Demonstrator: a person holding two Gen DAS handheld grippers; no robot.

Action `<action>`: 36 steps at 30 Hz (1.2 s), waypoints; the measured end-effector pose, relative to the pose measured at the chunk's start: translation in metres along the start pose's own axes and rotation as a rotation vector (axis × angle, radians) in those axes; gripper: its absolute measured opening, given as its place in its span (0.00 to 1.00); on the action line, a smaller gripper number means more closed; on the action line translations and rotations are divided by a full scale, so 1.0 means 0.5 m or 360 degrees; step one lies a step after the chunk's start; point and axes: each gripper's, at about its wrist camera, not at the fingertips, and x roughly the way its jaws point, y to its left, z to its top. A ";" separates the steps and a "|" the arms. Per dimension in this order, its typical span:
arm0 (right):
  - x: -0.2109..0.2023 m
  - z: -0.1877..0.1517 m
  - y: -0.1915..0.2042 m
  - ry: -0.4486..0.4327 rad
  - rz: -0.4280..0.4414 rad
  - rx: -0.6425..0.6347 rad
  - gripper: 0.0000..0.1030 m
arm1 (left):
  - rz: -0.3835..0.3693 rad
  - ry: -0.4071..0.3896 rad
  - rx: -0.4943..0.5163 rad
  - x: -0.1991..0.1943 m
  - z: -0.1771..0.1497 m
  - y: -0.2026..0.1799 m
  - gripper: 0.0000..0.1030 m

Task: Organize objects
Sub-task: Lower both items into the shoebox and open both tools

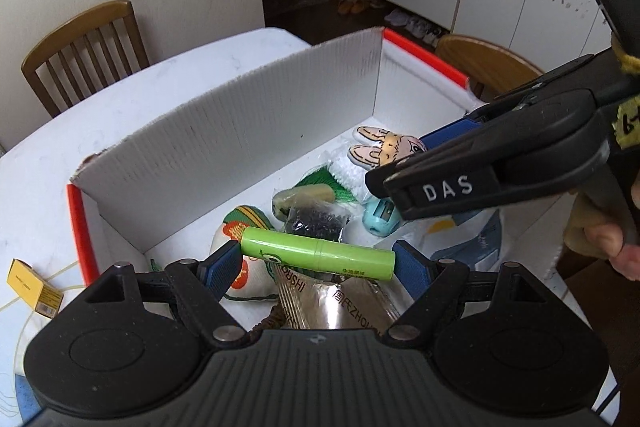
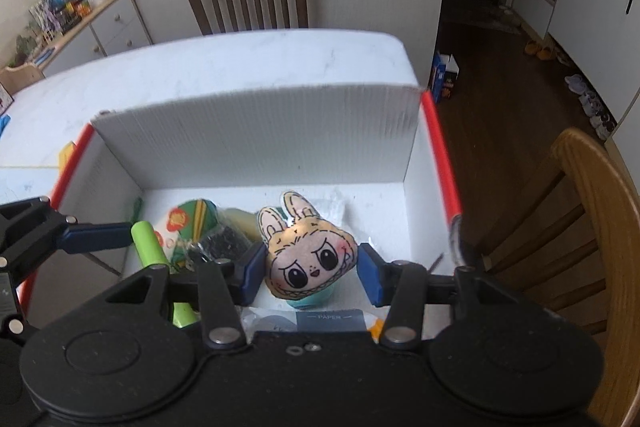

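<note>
my left gripper [image 1: 318, 261] is clamped on the green tube [image 1: 318, 255] end to end, mid frame over the box [image 1: 240, 115]. it looks light, hard and slippery. my right gripper [image 2: 312, 269] is apart around the soft bunny [image 2: 310, 253].

Green tube [image 1: 318, 254]: cylindrical, lime with dark print, lying crosswise above the box [image 1: 224, 131] contents, each end touching a blue pad. Bunny plush [image 2: 310, 259]: flat tan face, two ears toward 12 o'clock, big black eyes, upright between the pads over a teal item [image 1: 380, 221]. Box: white corrugated walls, red-edged sides, on the bench.
</note>
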 end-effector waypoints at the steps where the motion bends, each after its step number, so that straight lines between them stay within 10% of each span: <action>1: 0.005 -0.001 0.001 0.0011 0.0002 -0.0004 0.46 | 0.0005 0.0010 -0.0006 0.005 0.000 0.000 0.80; 19: 0.055 0.008 -0.007 0.0196 0.0034 0.0034 0.47 | -0.0002 0.0240 -0.0102 0.050 0.012 0.008 0.80; 36: -0.003 0.000 -0.012 0.0091 0.0131 0.0063 0.62 | -0.0039 0.0052 -0.0106 -0.023 0.008 0.004 0.80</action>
